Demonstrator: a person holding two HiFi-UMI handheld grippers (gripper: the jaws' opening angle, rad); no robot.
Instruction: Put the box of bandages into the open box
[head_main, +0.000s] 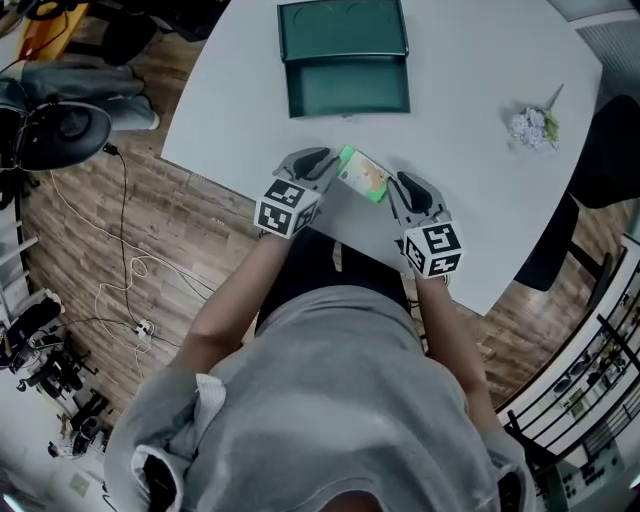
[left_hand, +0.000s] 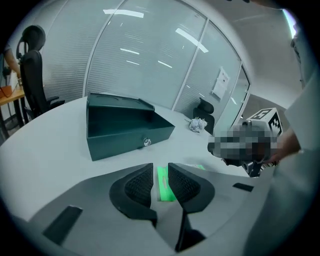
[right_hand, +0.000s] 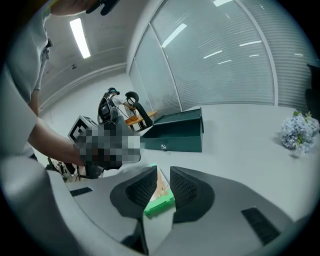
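box of bandages (head_main: 362, 174) is what we are still carrying: the small green carton hangs tilted, low over the near edge of the worktop (head_main: 480, 200), and we cannot tell whether it touches the surface. our right tongs (right_hand: 162, 182) are nearly pressed together and pinch one end of it, the green edge showing between the pads. our left tongs (left_hand: 160, 169) stand a little spread at its other end, the carton showing in the gap but the pads not pressing on it. the open box (head_main: 348, 88), dark green with its lid back, sits farther across the worktop, well apart from the carton, and it looks empty. we judge the carry and the drop are both still to do.
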